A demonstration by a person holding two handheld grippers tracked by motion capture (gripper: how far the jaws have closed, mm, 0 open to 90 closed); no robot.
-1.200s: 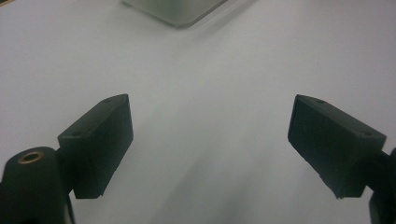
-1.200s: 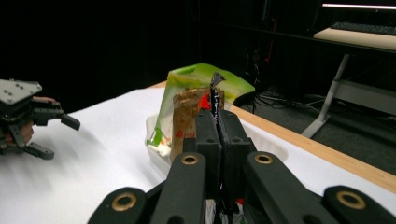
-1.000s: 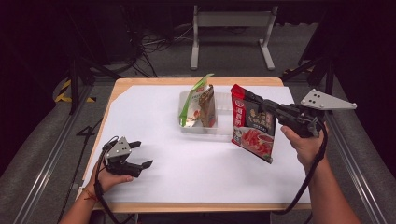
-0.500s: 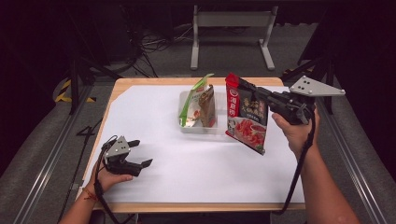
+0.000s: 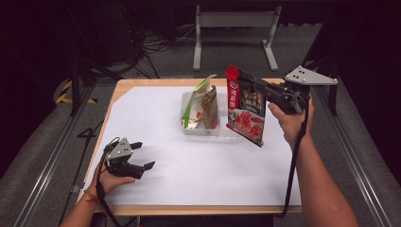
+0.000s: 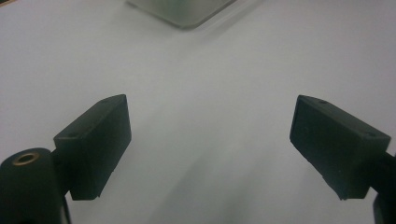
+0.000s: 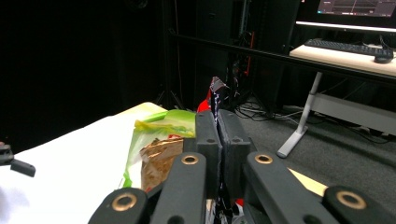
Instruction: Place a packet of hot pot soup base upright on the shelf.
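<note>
A red and black food pouch [image 5: 246,109] hangs upright in the air just right of a clear tray [image 5: 190,128]. My right gripper [image 5: 259,88] is shut on the pouch's upper right edge. In the right gripper view the jaws [image 7: 218,131] pinch the thin pouch edge [image 7: 216,93] between them. The tray holds a green packet [image 5: 195,101] and a brown packet [image 5: 210,106], both standing. My left gripper [image 5: 142,155] rests on the white table cover at the front left, open, with nothing between its fingers [image 6: 99,143].
The white cover [image 5: 203,175] spans the wooden table [image 5: 142,82]. A tray corner [image 6: 184,13] lies ahead of my left gripper [image 6: 212,140]. Dark floor, cables and a metal stand [image 5: 234,21] lie beyond the far edge. The green packet [image 7: 161,127] sits below the pouch.
My right gripper has carried the pouch leftward and a little higher, closer to the tray. The left gripper has stayed put.
</note>
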